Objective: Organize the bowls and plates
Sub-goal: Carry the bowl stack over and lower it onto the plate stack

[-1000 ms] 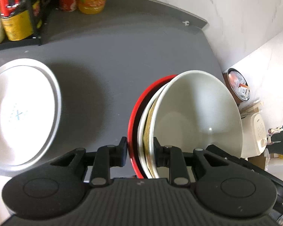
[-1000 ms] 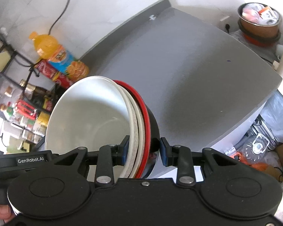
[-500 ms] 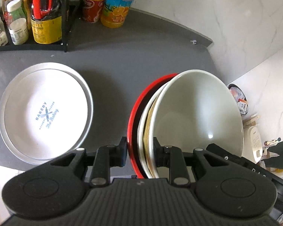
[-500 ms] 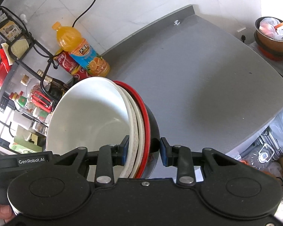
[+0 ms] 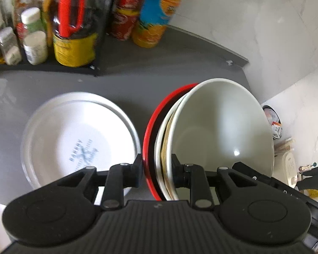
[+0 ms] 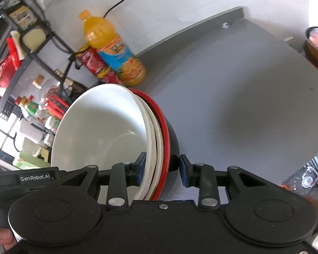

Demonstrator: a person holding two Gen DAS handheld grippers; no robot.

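A nested stack of bowls (image 5: 220, 131), white innermost and red-rimmed black outermost, is held tilted above the grey counter (image 5: 120, 82). My left gripper (image 5: 156, 169) is shut on one side of its rims. My right gripper (image 6: 162, 168) is shut on the opposite side of the same stack (image 6: 108, 131). A white plate stack (image 5: 78, 139) printed "BAKERY" lies on the counter just left of the bowls.
A black rack (image 5: 53, 65) with jars and bottles stands at the back left. A cola can (image 5: 125, 19) and an orange juice bottle (image 5: 156, 19) stand beside it. The counter's right edge (image 6: 307, 114) drops to floor clutter.
Both grippers have carried the bowl stack toward the back of the counter. The plates, rack and bottles now look larger and nearer. Both grips are unchanged.
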